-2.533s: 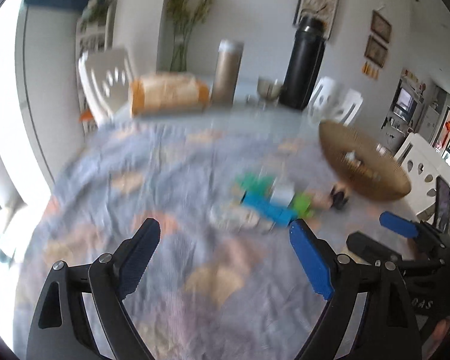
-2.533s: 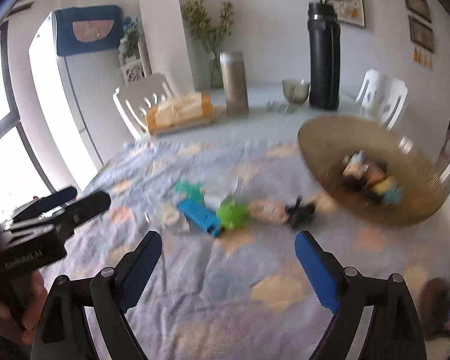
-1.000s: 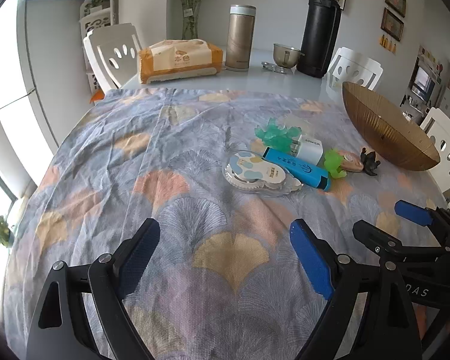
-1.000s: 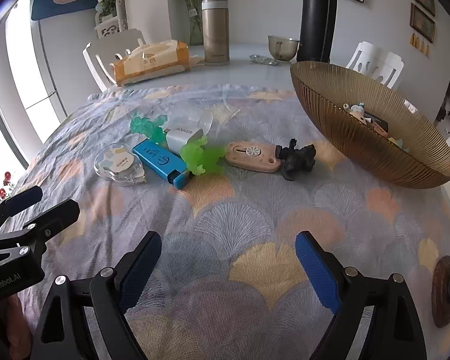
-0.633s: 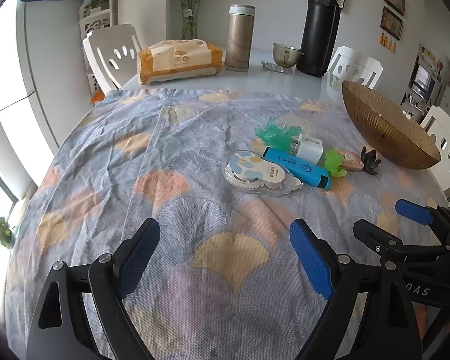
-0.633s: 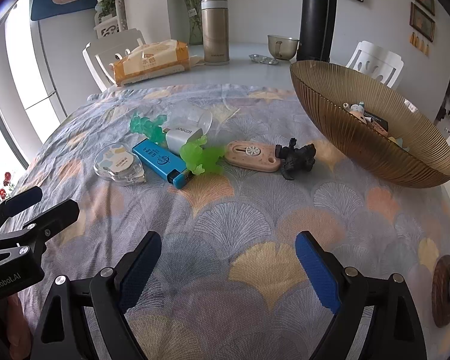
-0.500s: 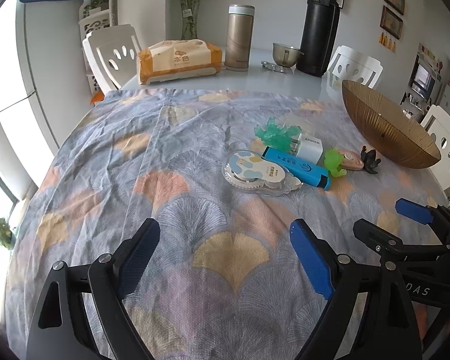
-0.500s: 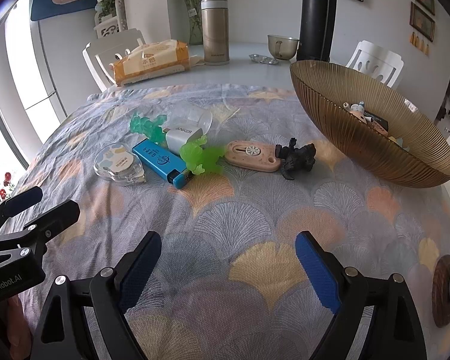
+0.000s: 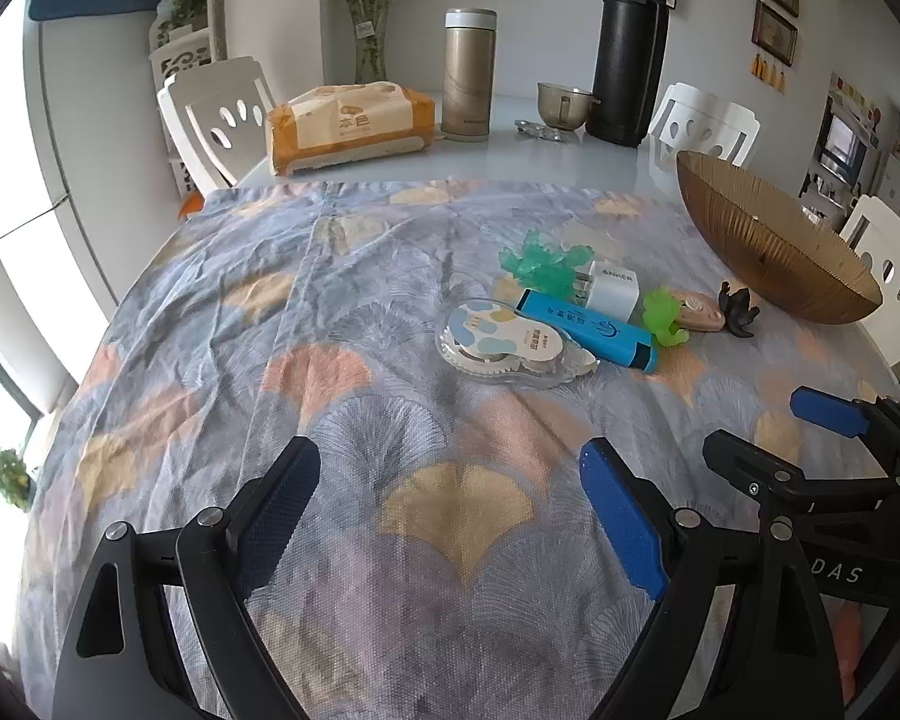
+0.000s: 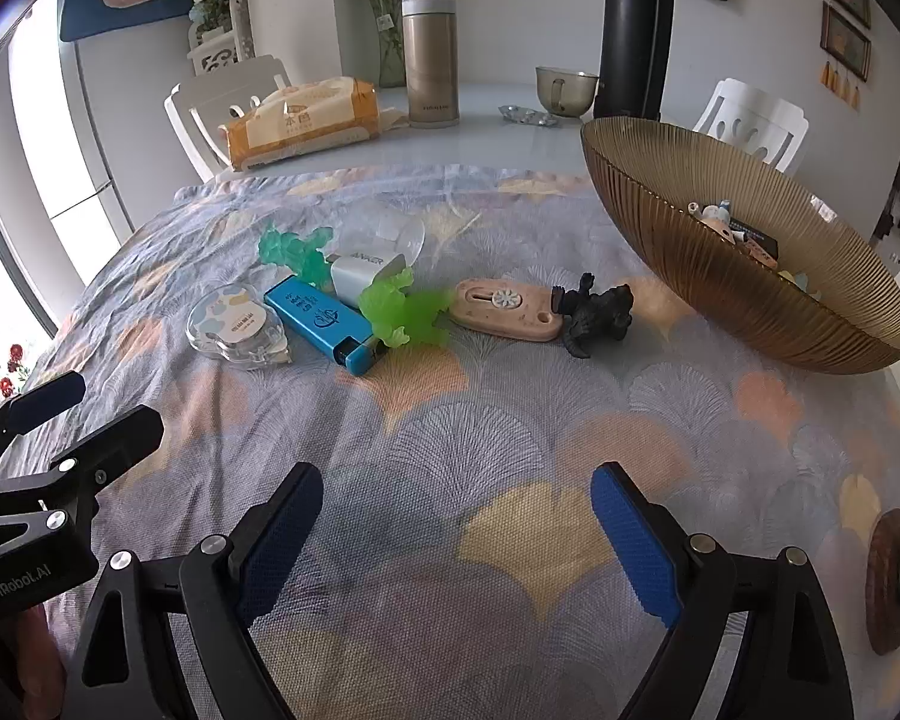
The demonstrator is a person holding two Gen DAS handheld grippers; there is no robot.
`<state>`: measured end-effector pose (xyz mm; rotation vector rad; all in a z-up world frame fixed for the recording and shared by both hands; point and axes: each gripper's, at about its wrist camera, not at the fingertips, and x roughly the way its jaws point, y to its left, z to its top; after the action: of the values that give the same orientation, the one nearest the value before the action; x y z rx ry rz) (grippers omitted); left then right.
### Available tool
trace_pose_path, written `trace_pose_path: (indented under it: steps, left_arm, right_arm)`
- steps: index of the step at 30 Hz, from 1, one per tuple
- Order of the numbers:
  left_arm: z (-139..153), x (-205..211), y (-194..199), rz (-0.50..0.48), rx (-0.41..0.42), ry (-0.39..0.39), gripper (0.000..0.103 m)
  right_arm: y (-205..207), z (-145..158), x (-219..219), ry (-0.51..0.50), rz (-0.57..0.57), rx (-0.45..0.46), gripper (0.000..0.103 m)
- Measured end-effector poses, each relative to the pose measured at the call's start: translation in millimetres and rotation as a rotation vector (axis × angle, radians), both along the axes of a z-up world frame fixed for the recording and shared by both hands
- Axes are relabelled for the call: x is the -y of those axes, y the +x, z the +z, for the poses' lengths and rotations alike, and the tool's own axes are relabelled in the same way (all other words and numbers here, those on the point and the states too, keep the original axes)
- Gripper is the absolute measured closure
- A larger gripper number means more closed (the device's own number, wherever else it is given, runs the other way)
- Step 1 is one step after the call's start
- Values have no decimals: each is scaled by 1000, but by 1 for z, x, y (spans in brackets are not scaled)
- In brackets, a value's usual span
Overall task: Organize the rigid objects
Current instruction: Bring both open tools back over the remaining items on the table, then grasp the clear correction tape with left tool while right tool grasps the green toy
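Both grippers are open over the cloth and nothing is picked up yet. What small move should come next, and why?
Probably ease the right gripper forward toward the black figurine. Both it and the left gripper hang open and empty short of the clutter, and that figurine lies apart from the pile, nearest the amber bowl, which already holds small items.

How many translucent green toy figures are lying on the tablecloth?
2. The teal translucent figure lies behind the blue lighter, beside the white charger. The lime-green translucent figure lies between the lighter and the beige oblong case.
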<state>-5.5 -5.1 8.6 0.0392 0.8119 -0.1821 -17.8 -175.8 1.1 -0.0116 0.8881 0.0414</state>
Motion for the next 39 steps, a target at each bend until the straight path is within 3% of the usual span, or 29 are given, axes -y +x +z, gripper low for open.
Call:
trace_pose_path:
  steps: [32,36,39]
  left_arm:
    - [0,8,-2,-4,8,56,15]
    - [-4,1,10,13,-68,17,15]
    - [-3,-4,26,10,-138,-30,15]
  right_arm:
    - [-1,-1,0,1,-17,-1,13]
    - [-2,1,6,30,-28,3,13]
    - [0,4,14,129,-7,-10,13]
